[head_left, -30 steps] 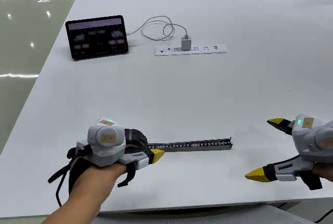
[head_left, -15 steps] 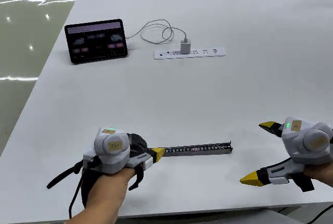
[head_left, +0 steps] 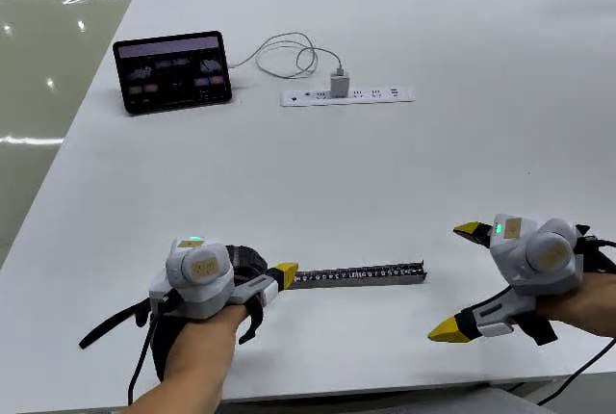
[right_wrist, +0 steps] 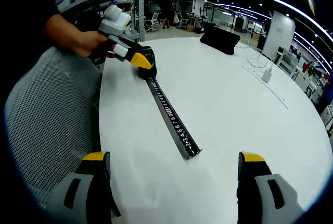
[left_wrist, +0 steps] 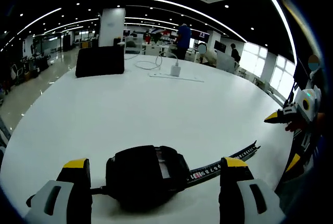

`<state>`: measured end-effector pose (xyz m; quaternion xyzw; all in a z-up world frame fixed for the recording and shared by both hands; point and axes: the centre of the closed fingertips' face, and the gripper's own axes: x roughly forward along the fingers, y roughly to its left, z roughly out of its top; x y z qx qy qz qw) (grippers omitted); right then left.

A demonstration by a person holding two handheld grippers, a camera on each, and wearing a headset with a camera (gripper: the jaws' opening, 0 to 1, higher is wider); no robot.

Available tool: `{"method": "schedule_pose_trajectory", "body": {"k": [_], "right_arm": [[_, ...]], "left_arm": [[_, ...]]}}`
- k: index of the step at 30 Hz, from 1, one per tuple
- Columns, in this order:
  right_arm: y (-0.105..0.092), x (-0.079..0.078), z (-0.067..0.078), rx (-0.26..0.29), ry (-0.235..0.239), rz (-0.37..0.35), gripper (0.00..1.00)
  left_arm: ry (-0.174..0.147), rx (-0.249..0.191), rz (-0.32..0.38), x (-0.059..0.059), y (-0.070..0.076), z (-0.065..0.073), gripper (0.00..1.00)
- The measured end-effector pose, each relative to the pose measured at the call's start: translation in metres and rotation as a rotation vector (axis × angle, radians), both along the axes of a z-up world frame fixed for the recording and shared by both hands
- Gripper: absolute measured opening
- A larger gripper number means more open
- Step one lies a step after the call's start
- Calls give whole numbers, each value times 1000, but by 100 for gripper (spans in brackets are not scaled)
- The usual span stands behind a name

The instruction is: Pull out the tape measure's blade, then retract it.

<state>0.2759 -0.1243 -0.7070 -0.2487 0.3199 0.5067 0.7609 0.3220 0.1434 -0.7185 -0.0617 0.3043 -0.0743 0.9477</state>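
The tape's case (head_left: 246, 260) lies on the white counter (head_left: 385, 173), near its front edge. The left gripper (head_left: 266, 275) is at the case with its jaws apart, one on each side. In the left gripper view the case (left_wrist: 148, 174) sits between the two yellow-tipped jaws of that gripper (left_wrist: 155, 164), and a strip of counter shows on either side, so they straddle it without clamping. A hand (head_left: 192, 342) holds this gripper from behind the case.

The blade (head_left: 358, 274) is pulled out of the case and lies flat on the counter, running straight away from the case to the person's right, numbers up. In the left gripper view the blade (left_wrist: 244, 153) leaves the case past the right-hand jaw.

The right gripper (head_left: 457, 279) is out beyond the blade's far end from the case, apart from the blade, with its jaws wide open and nothing between them. In its own view the right gripper (right_wrist: 174, 157) looks back along the blade (right_wrist: 169, 112) to the case (right_wrist: 148, 57), and the blade's hooked end lies just ahead of the open jaws, touching neither.

Far behind the case, toward the counter's back, stands a tablet (head_left: 171, 69). To its right lies a power strip (head_left: 375, 95) with a charger (head_left: 341, 82) plugged in, and a cable (head_left: 289, 53) loops from it to the tablet.
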Motion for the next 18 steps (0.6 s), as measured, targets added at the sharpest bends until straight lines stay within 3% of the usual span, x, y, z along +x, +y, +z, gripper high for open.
{"method": "schedule_pose_trajectory", "body": {"k": [5,8,12,15,18], "right_arm": [[4,6,-4,-29,0,84,90],[2,11,-11,-88,-16,176,82],[10,15,-11,-109,3,222,78],[8,15,-23,-184,36,287,76],[8,19,-31,-209,83,303,74]], "left_arm": [[-14,5,-21,-1,-5,-1,98],[-26,24,-53,0,-9,-1,94],[-23,29,-69,0,-12,-3,94],[-24,8,-65,0,-14,-3,95],[-29,12,-75,0,-18,-2,96]]}}
